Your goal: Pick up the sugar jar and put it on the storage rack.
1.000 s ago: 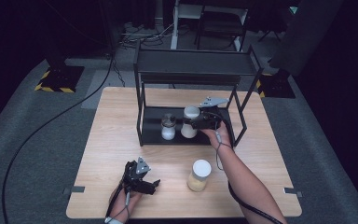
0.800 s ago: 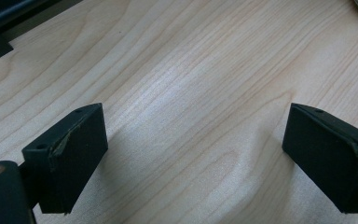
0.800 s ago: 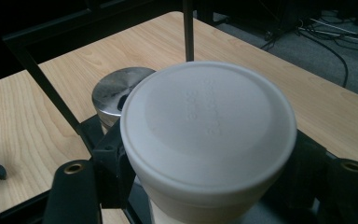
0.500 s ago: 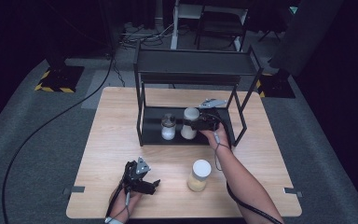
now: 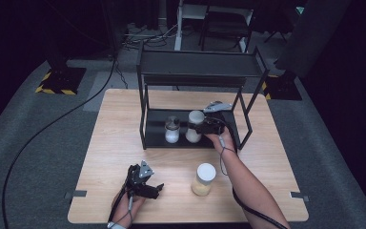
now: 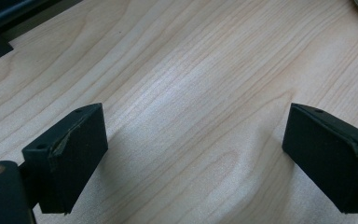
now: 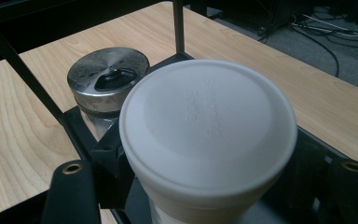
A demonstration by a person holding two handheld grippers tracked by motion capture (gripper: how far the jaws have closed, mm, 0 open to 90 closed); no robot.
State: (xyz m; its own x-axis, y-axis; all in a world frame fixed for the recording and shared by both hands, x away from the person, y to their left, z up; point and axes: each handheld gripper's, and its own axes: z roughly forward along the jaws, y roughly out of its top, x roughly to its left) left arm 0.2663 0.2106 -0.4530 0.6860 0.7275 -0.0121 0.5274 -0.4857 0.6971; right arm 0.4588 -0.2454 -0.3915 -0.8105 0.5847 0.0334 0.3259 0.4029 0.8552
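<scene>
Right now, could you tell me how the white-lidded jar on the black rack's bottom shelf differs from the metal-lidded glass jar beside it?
The white-lidded jar is taller and wider, with a smooth plastic lid; the metal-lidded glass jar is shorter, its lid bearing a pour opening. The right tool holds the former; the latter stands free. Both sit upright with pale contents.

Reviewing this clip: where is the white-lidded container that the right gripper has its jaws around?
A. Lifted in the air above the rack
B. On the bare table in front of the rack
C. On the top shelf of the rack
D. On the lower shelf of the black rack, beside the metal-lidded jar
D: the right gripper has its jaws either side of the white-lidded container, which stands on the lower shelf of the black rack next to the metal-lidded jar.
</scene>
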